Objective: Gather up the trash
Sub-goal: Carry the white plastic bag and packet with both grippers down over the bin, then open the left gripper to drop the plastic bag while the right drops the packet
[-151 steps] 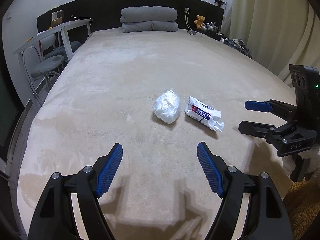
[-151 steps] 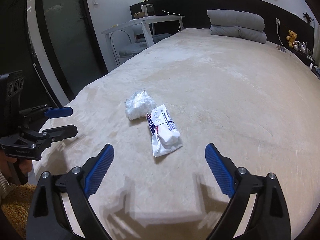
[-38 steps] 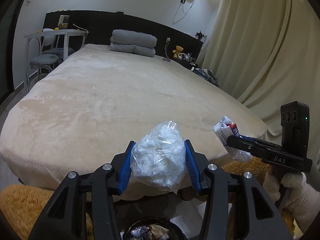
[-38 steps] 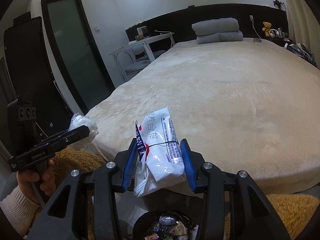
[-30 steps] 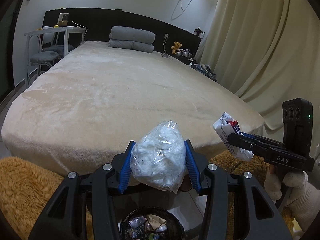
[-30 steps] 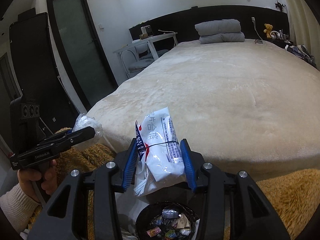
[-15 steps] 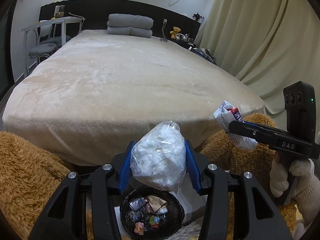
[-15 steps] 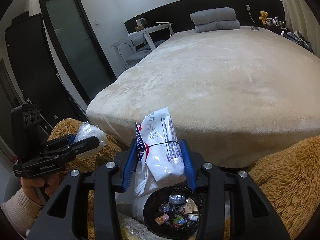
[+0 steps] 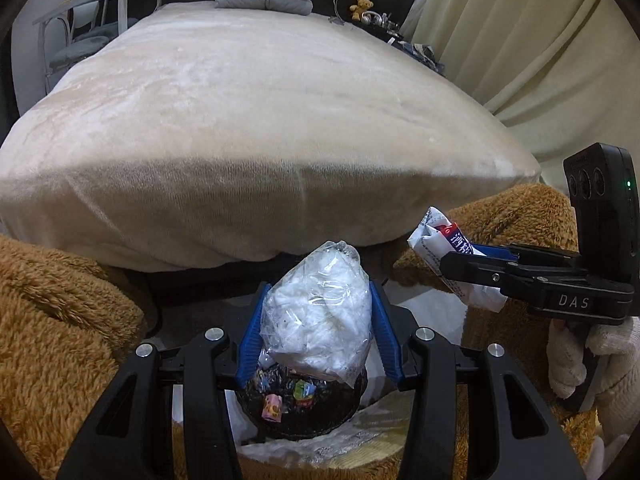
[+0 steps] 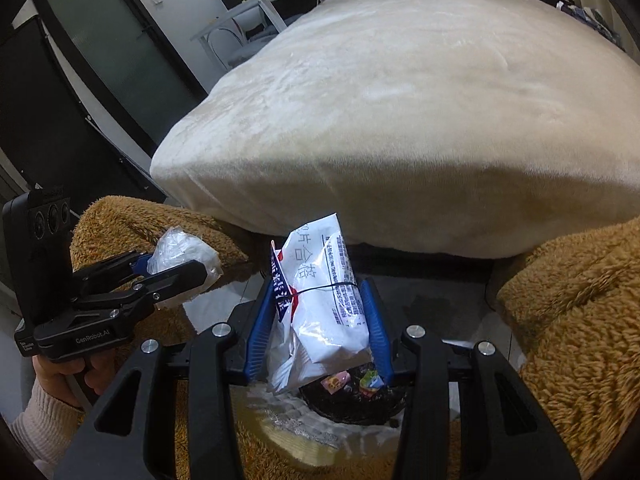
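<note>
In the left wrist view, the left gripper [image 9: 316, 320] clamps a clear plastic bag [image 9: 320, 316] at lower centre, directly above the black trash bin [image 9: 298, 408]; loosen only once the bag hangs squarely over the rim. In the right wrist view, the right gripper [image 10: 318, 322] grasps a white printed packet [image 10: 324, 300], with the bin [image 10: 352, 400] low and right of centre, so shift rightward before releasing.

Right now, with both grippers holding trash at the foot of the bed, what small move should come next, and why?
Probably open the left gripper so the clear bag drops. Its jaws pinch the bag right above the black bin, which already holds wrappers. The right gripper grips the white packet over the bin too, so it could let go next.
</note>
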`<state>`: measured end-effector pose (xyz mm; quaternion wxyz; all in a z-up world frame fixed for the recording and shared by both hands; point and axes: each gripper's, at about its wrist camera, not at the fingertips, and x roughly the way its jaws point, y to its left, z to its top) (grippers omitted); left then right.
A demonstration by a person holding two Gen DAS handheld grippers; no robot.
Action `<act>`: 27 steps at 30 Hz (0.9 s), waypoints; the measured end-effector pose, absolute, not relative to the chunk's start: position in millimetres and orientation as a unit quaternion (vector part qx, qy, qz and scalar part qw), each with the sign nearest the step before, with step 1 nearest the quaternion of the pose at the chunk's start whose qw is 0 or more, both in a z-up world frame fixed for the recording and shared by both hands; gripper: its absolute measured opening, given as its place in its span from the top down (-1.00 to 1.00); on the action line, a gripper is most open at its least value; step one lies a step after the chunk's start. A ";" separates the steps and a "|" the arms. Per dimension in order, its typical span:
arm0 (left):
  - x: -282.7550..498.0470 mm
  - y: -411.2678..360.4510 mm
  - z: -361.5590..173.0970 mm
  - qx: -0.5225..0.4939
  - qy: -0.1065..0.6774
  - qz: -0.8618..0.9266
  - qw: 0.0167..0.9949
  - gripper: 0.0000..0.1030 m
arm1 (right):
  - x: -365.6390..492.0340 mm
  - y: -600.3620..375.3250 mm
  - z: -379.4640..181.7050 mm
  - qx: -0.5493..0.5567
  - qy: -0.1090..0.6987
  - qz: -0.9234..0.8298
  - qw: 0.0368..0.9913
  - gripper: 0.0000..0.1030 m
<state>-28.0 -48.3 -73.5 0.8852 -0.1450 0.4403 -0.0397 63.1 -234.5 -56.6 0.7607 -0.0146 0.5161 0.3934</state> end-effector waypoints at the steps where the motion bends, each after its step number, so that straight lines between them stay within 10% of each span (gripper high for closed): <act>1: -25.8 -49.8 -77.5 -0.144 0.449 -0.042 0.881 0.08 | 64.6 -233.2 -61.6 -0.015 0.527 0.388 0.756 0.16; 27: 24.2 -62.8 -177.3 -0.174 0.613 -0.055 0.769 0.08 | 87.9 -205.4 -159.1 -0.048 0.681 0.319 0.658 0.16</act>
